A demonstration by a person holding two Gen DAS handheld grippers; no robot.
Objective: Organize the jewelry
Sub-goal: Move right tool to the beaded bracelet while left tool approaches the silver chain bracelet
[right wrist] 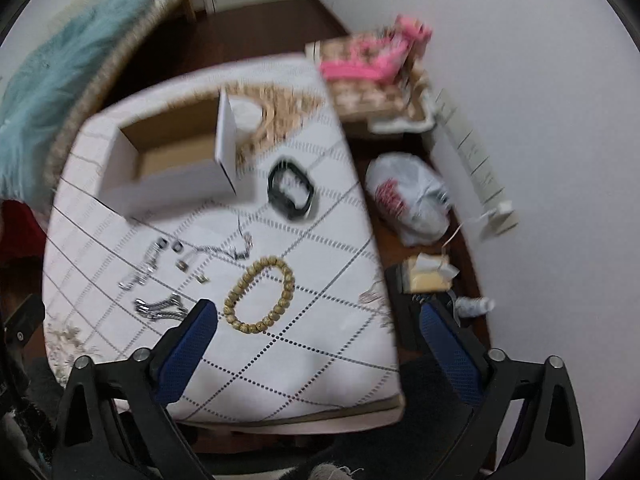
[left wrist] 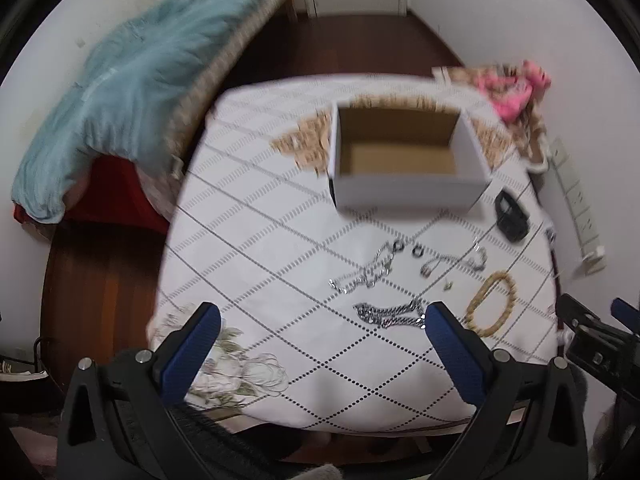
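An open white cardboard box (left wrist: 408, 192) (right wrist: 168, 188), empty inside, stands at the far side of the table's white quilted cloth (left wrist: 280, 280) (right wrist: 320, 320). In front of it lie a wooden bead bracelet (left wrist: 493, 304) (right wrist: 260, 294), a black watch (left wrist: 510, 216) (right wrist: 291, 190), silver chains (left wrist: 390, 314) (right wrist: 160, 306), a second chain (left wrist: 368, 274) and small rings (left wrist: 418, 252) (right wrist: 176, 247). My left gripper (left wrist: 320, 320) is open, above the near cloth just short of the chains. My right gripper (right wrist: 316, 316) is open, hovering near the bead bracelet; it also shows in the left wrist view (left wrist: 592, 320).
A bed with a teal blanket (left wrist: 132, 80) is at the left. A pink item on a patterned box (right wrist: 372, 68), a white plastic bag (right wrist: 412, 196) and a power strip (right wrist: 472, 156) lie on the floor at the right, by the wall.
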